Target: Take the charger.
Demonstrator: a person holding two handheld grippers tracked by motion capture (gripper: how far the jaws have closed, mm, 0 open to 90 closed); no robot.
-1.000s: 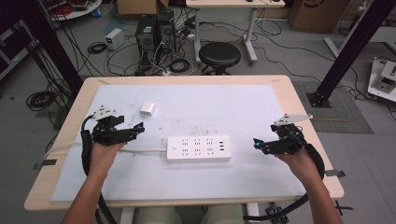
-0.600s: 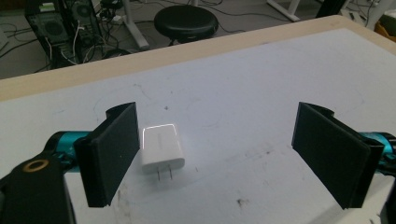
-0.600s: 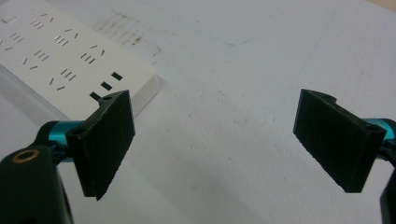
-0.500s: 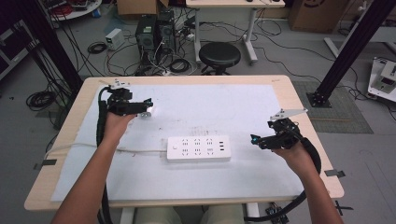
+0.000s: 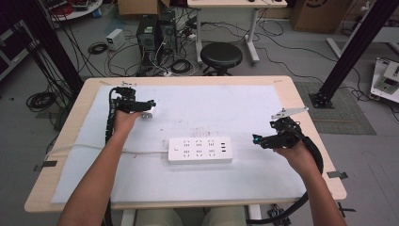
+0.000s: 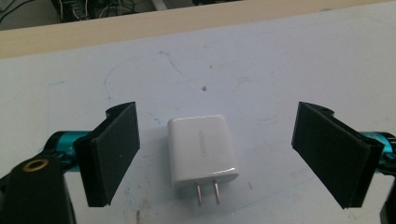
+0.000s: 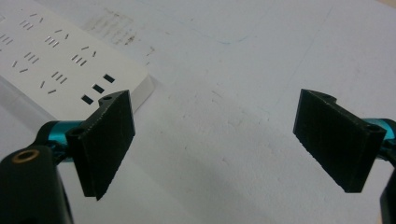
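Charger (image 6: 201, 151), a small white plug block, lies flat on the white sheet toward the far left of the bench (image 5: 287, 89), its two metal prongs pointing back at the left gripper (image 6: 217, 154). That gripper's fingers (image 6: 114, 149) stand wide apart on either side of it, neither one touching; the charger sits nearer the finger on the left of the left gripper view. In the high view the person's left forearm stretches long and nearly straight from the near edge up to the far left corner, the hand wrapped over the gripper's body. The right gripper (image 5: 256, 140) hovers low at the right of the bench, wrist bent inward, fingers (image 7: 105, 140) spread wide with nothing between them, pointing toward the end of the white power strip (image 5: 200, 149), which lies near mid-bench, just apart from them.
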